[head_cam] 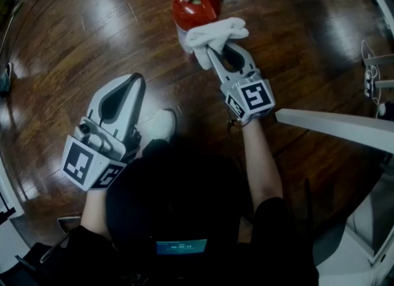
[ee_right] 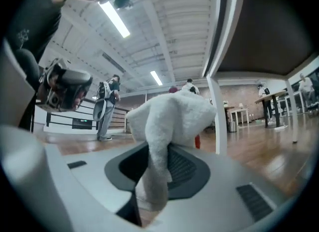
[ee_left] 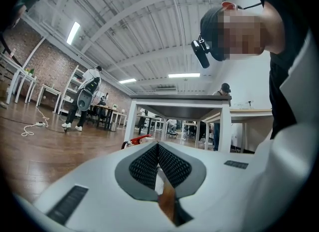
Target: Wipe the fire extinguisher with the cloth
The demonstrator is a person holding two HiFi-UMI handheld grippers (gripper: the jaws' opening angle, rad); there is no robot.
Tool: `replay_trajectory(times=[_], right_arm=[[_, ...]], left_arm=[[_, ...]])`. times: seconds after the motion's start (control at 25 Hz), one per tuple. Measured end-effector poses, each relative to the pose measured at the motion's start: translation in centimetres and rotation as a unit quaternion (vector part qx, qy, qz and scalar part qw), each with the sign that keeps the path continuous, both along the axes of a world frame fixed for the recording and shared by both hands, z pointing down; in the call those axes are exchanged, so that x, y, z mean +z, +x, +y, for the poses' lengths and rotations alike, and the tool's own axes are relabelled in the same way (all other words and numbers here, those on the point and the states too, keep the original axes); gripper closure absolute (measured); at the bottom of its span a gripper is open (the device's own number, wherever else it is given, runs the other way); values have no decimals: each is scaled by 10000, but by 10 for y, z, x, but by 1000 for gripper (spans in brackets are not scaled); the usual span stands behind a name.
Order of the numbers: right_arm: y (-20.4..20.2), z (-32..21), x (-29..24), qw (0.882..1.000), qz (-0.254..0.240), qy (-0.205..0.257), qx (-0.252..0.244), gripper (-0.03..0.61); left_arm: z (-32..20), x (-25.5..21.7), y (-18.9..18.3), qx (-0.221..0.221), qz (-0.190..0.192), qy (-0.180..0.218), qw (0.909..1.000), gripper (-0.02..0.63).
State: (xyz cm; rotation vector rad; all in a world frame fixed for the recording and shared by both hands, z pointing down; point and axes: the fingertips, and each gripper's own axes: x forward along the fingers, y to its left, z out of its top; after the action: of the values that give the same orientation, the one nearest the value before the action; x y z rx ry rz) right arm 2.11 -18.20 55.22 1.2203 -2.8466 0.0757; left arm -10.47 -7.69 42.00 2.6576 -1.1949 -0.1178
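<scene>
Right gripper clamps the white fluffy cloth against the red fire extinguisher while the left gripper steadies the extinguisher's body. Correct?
Not quite: the left gripper steadies nothing. The head view shows it shut, empty and clear of the red fire extinguisher. The right gripper does clamp the white fluffy cloth against it.

I see a fluffy white terry cloth (head_cam: 215,34) and a glossy red fire extinguisher (head_cam: 194,7). The floor (head_cam: 92,39) is dark polished wood, gleaming.
</scene>
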Motion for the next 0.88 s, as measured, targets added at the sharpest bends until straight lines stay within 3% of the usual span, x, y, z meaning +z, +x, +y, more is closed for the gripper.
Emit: replay_trajectory(times=[0.16, 0.32, 0.64, 0.88], right_arm=[[23, -11, -60, 9990, -87, 421, 97, 453], [37, -37, -79, 9985, -430, 290, 155, 453], [44, -79, -44, 9932, -910, -196, 702, 454], [45, -94, -6, 9901, -856, -543, 966, 459]], left_arm=[[-1, 1, 0, 13, -3, -3, 10000, 614], [-1, 1, 3, 46, -41, -9, 10000, 614], [-3, 2, 5, 107, 32, -61, 9999, 614], [-4, 4, -2, 50, 49, -105, 9999, 614]])
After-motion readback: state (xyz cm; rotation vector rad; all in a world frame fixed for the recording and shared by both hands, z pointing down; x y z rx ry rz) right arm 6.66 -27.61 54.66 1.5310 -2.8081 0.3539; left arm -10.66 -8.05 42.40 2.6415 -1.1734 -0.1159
